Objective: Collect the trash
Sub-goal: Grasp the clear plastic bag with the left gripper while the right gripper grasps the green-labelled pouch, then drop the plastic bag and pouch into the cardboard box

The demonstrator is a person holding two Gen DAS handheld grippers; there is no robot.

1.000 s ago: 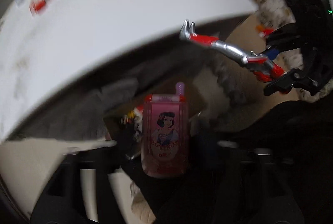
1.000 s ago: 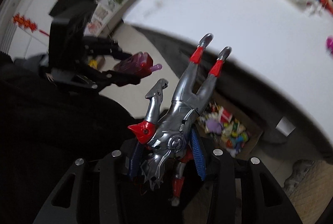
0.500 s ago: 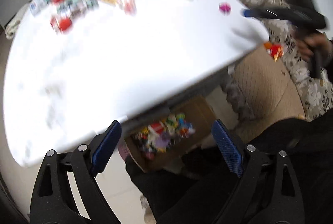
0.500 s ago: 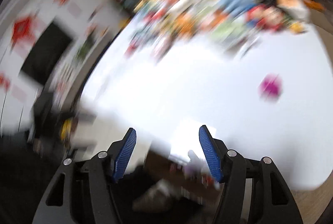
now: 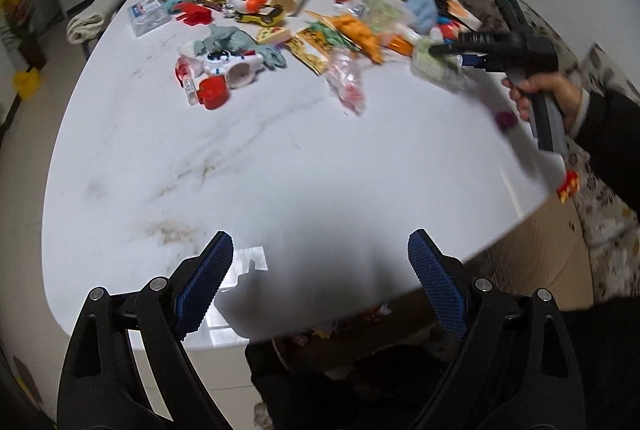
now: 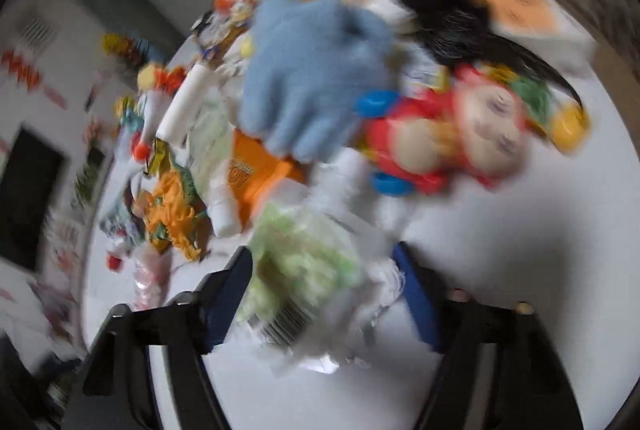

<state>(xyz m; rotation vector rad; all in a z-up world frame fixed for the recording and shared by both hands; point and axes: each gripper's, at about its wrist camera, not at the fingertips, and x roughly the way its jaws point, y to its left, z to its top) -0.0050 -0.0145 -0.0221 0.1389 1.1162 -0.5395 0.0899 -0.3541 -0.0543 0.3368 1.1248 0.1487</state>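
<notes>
My left gripper [image 5: 320,262] hangs open over the near edge of the white marble table [image 5: 280,150], with nothing between its blue pads. A person's hand [image 5: 540,90] holds my right gripper [image 5: 444,50] at the right end of the toy and wrapper pile. In the blurred right wrist view, a clear crinkly packet with green contents and a barcode [image 6: 304,270] fills the gap between the right gripper's [image 6: 324,270] fingers. Its jaws are closing on the packet, which touches both pads. The same packet [image 5: 436,66] shows in the left wrist view.
Toys and wrappers cover the far half of the table. A blue plush glove [image 6: 312,78] and a red doll [image 6: 460,134] lie just beyond the packet. A small purple thing [image 5: 505,118] sits near the right edge. A cardboard box of trash [image 5: 340,326] stands under the table's near edge.
The pink toy phone and the silver-red figure have left the grippers. Both grippers swung up from the box to the tabletop, and the right one reached the pile and took in the green packet.
</notes>
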